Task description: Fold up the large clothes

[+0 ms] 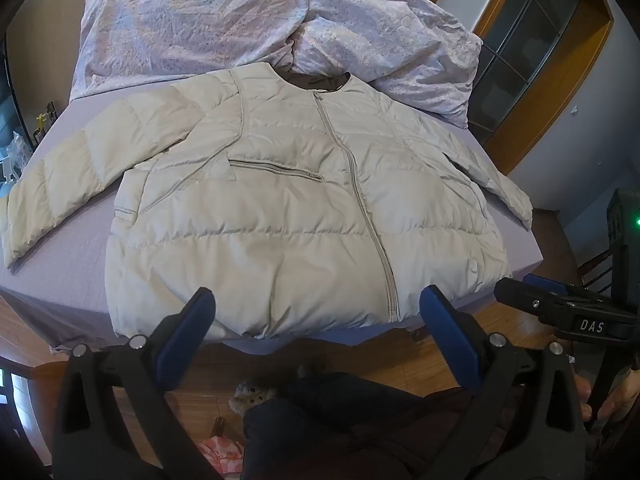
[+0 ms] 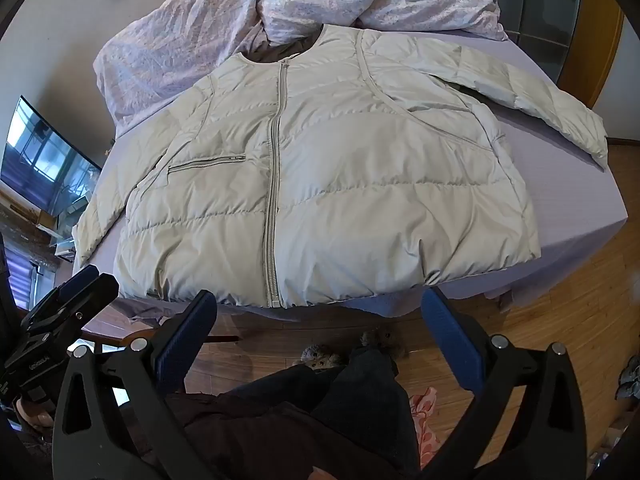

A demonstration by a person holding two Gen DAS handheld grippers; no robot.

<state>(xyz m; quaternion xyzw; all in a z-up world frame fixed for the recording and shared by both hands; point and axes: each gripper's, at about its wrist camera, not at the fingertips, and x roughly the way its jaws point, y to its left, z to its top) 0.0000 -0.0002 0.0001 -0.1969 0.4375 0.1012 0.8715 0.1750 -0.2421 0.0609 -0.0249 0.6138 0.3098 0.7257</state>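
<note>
A cream puffer jacket (image 1: 280, 208) lies flat and zipped, front up, on the bed, hem toward me and both sleeves spread out; it also shows in the right wrist view (image 2: 320, 184). My left gripper (image 1: 318, 300) is open and empty, hovering just short of the hem near the zipper's bottom end. My right gripper (image 2: 320, 304) is open and empty, also just short of the hem. The right gripper shows at the right of the left wrist view (image 1: 532, 284), and the left gripper at the left of the right wrist view (image 2: 90, 276).
The bed has a lilac sheet (image 1: 80, 232) and a crumpled floral duvet (image 1: 240, 20) behind the jacket's collar. Wooden floor (image 2: 560, 312) lies below the bed edge, with plush slippers (image 2: 320, 354) and my legs. A TV (image 2: 44, 160) stands left.
</note>
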